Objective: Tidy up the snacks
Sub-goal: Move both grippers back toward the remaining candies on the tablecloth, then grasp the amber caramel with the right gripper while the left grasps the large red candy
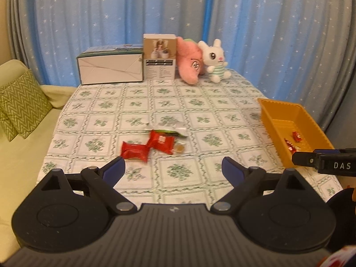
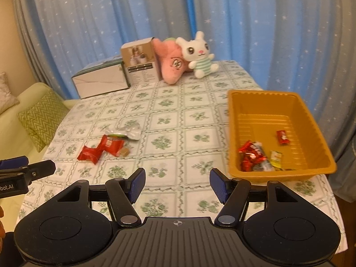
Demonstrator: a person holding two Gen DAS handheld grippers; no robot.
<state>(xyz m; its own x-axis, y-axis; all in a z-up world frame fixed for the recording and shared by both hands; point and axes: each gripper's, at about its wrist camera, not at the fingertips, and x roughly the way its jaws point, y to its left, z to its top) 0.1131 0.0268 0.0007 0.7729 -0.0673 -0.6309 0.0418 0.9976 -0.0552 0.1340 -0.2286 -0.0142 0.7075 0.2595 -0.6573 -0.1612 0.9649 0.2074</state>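
The left gripper (image 1: 173, 166) and right gripper (image 2: 177, 183) are held released and empty above the desk (image 1: 200, 111). Loose snacks (image 1: 153, 144) are left mid-desk, others already in the orange tray (image 2: 249, 102). A reach and pinch is judged next.

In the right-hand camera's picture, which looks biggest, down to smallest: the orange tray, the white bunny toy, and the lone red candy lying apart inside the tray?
1. Orange tray, by far the largest.
2. White bunny toy; it sits farther back, so it may really be bigger than it looks.
3. Lone red candy, clearly smallest.
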